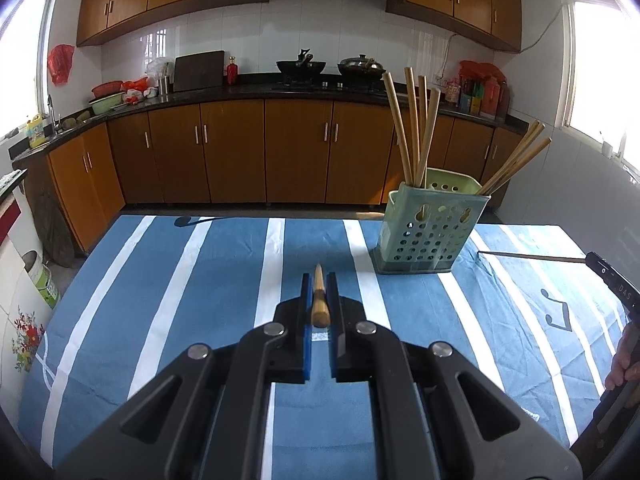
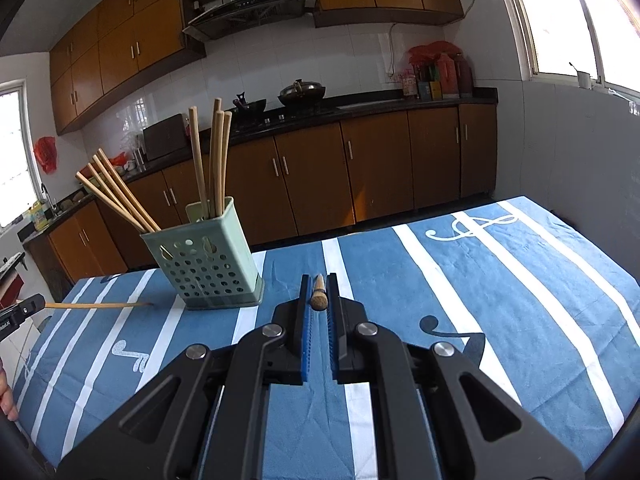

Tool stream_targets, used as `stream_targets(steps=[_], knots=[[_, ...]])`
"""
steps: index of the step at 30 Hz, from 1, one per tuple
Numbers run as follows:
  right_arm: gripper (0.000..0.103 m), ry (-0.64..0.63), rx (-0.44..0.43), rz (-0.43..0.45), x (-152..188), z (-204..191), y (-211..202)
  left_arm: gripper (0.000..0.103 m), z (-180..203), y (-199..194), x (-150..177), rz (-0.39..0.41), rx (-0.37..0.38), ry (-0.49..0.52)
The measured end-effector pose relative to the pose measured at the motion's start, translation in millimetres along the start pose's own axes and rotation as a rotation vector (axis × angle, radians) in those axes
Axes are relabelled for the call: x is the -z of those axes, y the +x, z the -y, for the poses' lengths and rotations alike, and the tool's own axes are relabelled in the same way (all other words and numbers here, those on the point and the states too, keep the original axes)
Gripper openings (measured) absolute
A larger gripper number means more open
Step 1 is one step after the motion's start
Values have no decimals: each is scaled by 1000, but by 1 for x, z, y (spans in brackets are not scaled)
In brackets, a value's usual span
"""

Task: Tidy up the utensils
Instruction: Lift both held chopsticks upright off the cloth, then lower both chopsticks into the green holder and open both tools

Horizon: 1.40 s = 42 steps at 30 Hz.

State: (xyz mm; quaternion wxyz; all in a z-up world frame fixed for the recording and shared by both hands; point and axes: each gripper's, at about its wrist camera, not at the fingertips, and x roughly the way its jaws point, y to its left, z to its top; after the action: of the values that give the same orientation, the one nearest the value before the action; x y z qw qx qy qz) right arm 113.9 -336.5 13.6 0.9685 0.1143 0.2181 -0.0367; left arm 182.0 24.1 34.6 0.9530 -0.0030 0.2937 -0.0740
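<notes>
On the right gripper [image 1: 608, 276], at 3 o'clock in the left view, "DAS" was legible. The left gripper [image 1: 319, 292] had its fingers closed on a chopstick [image 1: 319, 300] pointing to 12 o'clock; the right fingers likewise clamped another chopstick [image 2: 319, 292]. The green holder [image 1: 428, 228] stood on the striped surface [image 1: 200, 280] at 2 o'clock.

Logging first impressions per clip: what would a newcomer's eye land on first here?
Probably the chopstick clamped in the left gripper and its twin, a second chopstick, clamped in the right gripper, both over the blue striped tablecloth. Next, the green perforated holder on the table, with chopsticks fanning out of two compartments.
</notes>
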Motion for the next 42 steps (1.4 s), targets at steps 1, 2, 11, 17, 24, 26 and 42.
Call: stream_targets(steps=[1, 2, 11, 17, 24, 26, 42], knots=[[8, 0, -3, 11, -3, -1, -2, 7, 0, -2, -2, 9, 0, 0], [8, 1, -5, 21, -5, -2, -4, 7, 1, -4, -4, 16, 1, 0], [8, -7, -30, 99, -28, -11, -17, 7, 6, -20, -25, 81, 2, 15], [8, -32, -46, 130, -43, -21, -23, 7, 11, -26, -38, 103, 13, 31], [7, -40, -76, 143, -56, -33, -29, 7, 23, -37, -54, 137, 36, 59], [8, -39, -98, 152, -63, -37, -32, 7, 28, -40, -60, 145, 52, 63], [8, -33, -229, 383, -148, -92, -45, 7, 89, -64, -165, 368, 172, 13]])
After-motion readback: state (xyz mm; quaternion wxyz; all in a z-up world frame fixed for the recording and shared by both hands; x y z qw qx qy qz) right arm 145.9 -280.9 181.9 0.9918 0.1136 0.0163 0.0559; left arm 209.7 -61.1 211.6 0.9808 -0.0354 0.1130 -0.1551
